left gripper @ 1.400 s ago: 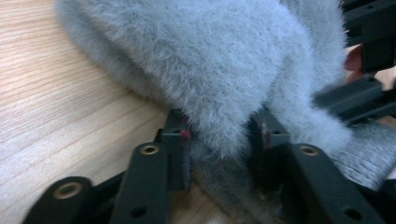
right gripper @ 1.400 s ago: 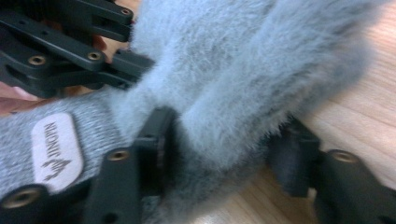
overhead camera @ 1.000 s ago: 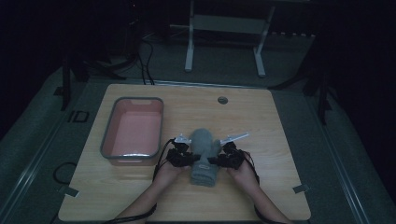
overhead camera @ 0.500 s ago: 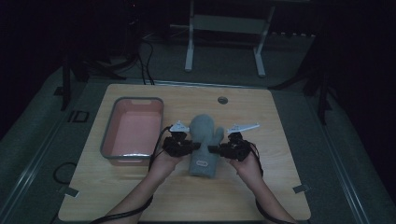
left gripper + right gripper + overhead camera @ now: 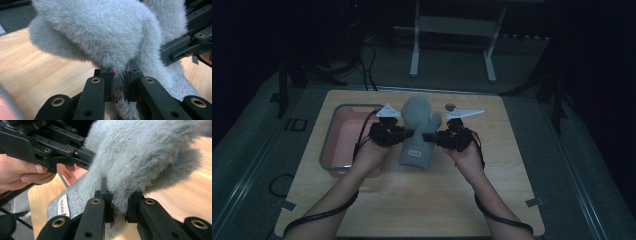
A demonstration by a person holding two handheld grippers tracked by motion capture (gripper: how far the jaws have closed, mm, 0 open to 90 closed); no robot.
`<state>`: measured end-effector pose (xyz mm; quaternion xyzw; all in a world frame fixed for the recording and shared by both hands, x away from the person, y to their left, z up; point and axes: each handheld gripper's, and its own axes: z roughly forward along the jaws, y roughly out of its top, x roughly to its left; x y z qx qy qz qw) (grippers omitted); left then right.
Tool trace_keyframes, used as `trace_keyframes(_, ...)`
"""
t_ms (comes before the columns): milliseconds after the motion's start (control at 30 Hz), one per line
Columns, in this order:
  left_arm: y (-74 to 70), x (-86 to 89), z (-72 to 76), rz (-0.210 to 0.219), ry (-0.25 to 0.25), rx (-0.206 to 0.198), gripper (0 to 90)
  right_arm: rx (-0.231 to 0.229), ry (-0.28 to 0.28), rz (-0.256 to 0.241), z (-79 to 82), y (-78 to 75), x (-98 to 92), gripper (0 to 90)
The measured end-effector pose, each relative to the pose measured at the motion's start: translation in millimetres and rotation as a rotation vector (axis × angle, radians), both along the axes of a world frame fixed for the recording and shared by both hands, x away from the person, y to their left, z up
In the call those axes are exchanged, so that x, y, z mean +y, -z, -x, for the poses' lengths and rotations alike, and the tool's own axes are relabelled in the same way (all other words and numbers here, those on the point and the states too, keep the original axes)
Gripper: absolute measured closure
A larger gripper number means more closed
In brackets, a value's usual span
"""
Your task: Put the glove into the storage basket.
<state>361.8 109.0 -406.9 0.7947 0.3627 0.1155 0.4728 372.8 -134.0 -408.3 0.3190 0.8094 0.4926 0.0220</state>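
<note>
Both tools grip the grey mitten (image 5: 417, 131), left tool (image 5: 406, 134) and right tool (image 5: 428, 136) clamped on its sides, lifted mid-tabletop (image 5: 422, 200); placing it in the pink tray (image 5: 343, 135) by the left edge probably remains

Fuzzy grey mitten (image 5: 416, 131), pink tray (image 5: 343, 137), light wood table (image 5: 422, 200)

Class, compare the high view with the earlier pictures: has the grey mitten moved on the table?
Yes. The grey mitten, pinched between the left hand-held gripper and the right hand-held gripper, has moved away from the person, toward the table's far edge, alongside the pink tray.
</note>
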Motion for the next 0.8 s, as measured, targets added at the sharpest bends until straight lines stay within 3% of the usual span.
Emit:
trace_keyframes(67, -7.8, 8.2, -1.0, -0.011, -0.01, -0.011, 81.5, -0.004, -0.013, -0.016, -5.0, -9.0, 12.2, 80.6)
trace_keyframes(200, -20.1, 34.9, -3.1, 0.014, -0.042, -0.012, 81.5, -0.017, -0.035, -0.031, -10.9, -19.3, 32.0, 80.6)
trace_keyframes(233, -20.1, 34.9, -3.1, 0.014, -0.042, -0.012, 81.5, -0.017, -0.04, -0.033, -12.5, -21.1, 37.4, 80.6)
trace_keyframes(533, -21.4, 90.5, -0.4, 0.009, -0.119, -0.005, 81.5, -0.01, -0.093, -0.036, -25.3, -22.4, 86.9, 80.5)
trace_keyframes(800, -20.6, 146.1, 2.7, -0.005, -0.194, 0.019, 81.4, -0.033, -0.143, -0.021, -33.0, -19.0, 151.3, 80.5)
